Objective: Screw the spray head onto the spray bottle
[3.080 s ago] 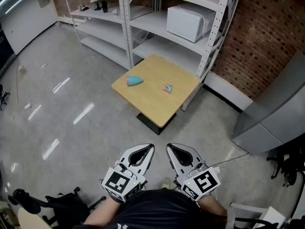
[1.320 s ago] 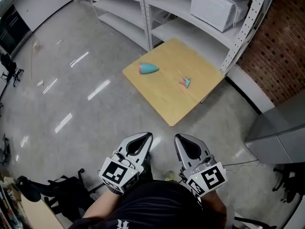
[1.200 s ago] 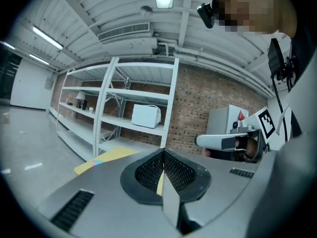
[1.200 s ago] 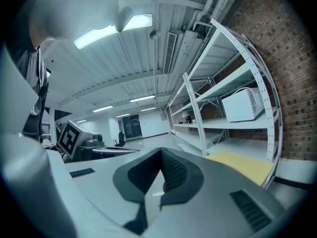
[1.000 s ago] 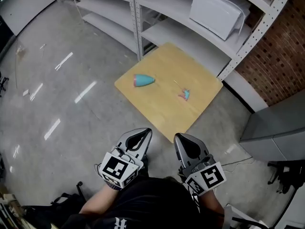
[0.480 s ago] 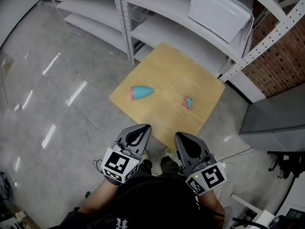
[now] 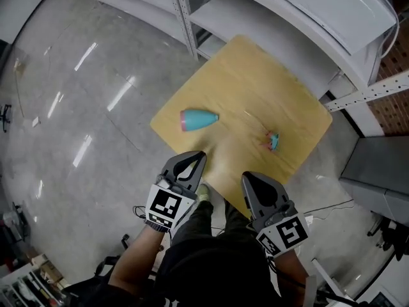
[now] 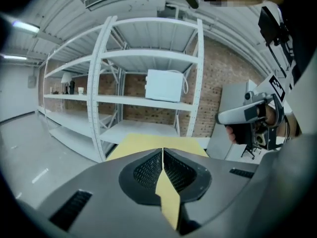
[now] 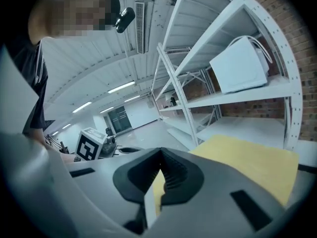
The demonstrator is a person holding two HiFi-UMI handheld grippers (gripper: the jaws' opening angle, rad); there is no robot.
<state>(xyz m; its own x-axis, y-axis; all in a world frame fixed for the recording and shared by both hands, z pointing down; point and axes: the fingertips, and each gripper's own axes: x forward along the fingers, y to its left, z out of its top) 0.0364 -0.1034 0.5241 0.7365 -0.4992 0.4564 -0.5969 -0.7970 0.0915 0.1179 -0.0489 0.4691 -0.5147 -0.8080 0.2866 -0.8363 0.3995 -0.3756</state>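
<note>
Head view – person's walked right up to the table [image 7: 255, 75] now
Left gripper [image 7: 197, 155] and right gripper [image 7: 249, 178] both closed, empty – spray bottle [image 7: 199, 118], spray head [image 7: 272, 141] untouched, so pickup's probably next.

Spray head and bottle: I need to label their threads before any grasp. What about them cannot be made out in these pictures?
- Spray head, head view: too small; nozzle, trigger and thread unreadable.
- Spray bottle, head view: too small; neck opening not discernible.
- Both gripper views: neither part shows; the left gripper and right gripper block much of the table with their own bodies.
</note>
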